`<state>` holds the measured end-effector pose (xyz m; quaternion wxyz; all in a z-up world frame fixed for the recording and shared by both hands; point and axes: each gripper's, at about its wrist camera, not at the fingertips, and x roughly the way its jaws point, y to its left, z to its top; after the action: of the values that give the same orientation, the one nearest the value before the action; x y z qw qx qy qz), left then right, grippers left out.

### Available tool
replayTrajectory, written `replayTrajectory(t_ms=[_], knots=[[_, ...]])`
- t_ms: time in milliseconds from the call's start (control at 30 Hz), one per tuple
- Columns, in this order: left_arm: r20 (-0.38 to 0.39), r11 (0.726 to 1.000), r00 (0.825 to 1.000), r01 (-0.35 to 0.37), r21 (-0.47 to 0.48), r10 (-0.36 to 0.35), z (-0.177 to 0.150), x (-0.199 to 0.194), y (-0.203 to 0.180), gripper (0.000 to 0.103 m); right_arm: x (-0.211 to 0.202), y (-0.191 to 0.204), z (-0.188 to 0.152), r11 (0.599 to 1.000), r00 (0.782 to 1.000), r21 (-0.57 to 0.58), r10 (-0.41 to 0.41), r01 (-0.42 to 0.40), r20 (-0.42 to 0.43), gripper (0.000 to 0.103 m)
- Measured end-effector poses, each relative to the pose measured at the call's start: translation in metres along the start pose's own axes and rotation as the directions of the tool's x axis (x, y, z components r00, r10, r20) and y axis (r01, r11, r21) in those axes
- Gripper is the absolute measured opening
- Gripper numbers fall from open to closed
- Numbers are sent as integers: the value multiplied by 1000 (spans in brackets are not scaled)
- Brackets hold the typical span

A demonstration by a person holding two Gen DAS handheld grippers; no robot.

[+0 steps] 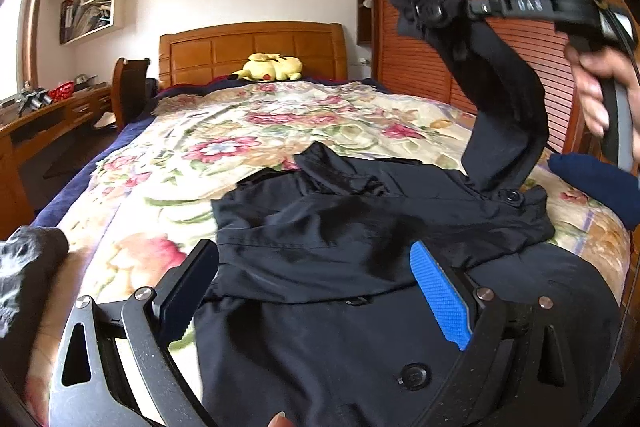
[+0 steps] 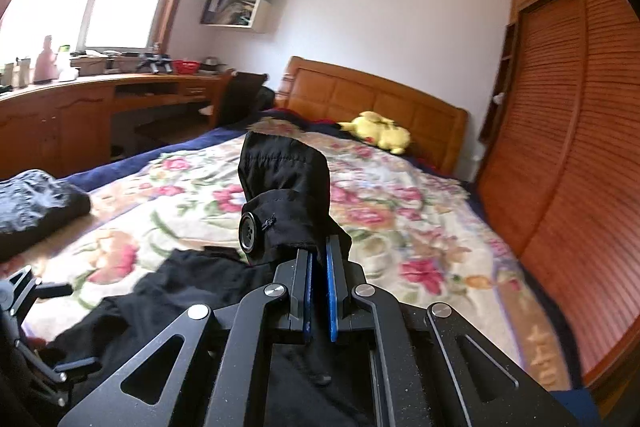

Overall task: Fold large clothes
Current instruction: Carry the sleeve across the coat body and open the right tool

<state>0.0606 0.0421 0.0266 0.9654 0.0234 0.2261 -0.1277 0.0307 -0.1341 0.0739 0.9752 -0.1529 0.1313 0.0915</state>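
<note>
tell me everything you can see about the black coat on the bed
The black coat is a dark, smooth, slightly shiny woven garment with large round black buttons. Its body lies spread and creased on the floral bedspread, collar end toward the headboard. One sleeve is lifted clear of the bed, its buttoned cuff pinched in the shut right gripper. The left gripper hovers open over the coat's body, jaws wide apart, gripping nothing.
</note>
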Motion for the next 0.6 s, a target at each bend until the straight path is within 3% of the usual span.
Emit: replayTrajectory(t_ms=[400, 600], knots=[[10, 997, 999, -50, -59, 50, -3, -8, 34, 97, 41, -14, -24, 991, 983, 38, 132, -128, -127, 6], [3, 995, 998, -66, -72, 66, -5, -7, 42, 97, 49, 3, -28, 978, 964, 69, 204, -195, -169, 6]])
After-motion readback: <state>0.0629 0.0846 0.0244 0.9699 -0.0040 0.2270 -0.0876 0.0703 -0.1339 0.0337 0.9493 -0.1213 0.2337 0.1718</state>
